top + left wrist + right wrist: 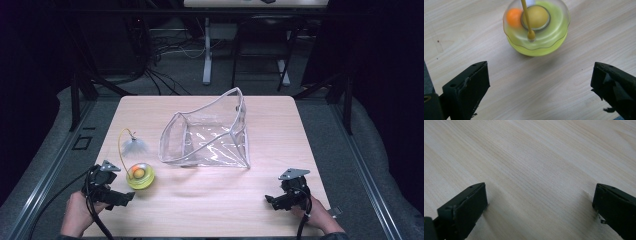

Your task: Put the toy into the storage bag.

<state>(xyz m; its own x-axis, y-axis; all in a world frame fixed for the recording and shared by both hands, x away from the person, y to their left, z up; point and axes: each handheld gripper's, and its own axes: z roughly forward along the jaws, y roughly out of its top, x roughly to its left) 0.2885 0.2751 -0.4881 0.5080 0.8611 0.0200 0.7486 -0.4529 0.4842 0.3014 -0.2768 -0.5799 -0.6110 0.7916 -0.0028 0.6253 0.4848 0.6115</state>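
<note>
The left gripper (131, 196), jaws wide open, sat just beside a light, slippery-looking yellow-green toy (140, 176); gripping its rounded rim seemed best.

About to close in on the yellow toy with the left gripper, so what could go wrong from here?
1. The yellow toy is round with a domed clear top; the open left gripper may squeeze it out sideways.
2. Its thin wand arcs up to a feather; the jaws could snag or bend it.
3. The clear pouch stands open but looks floppy, and the right gripper is far from it, so nothing steadies it.
</note>
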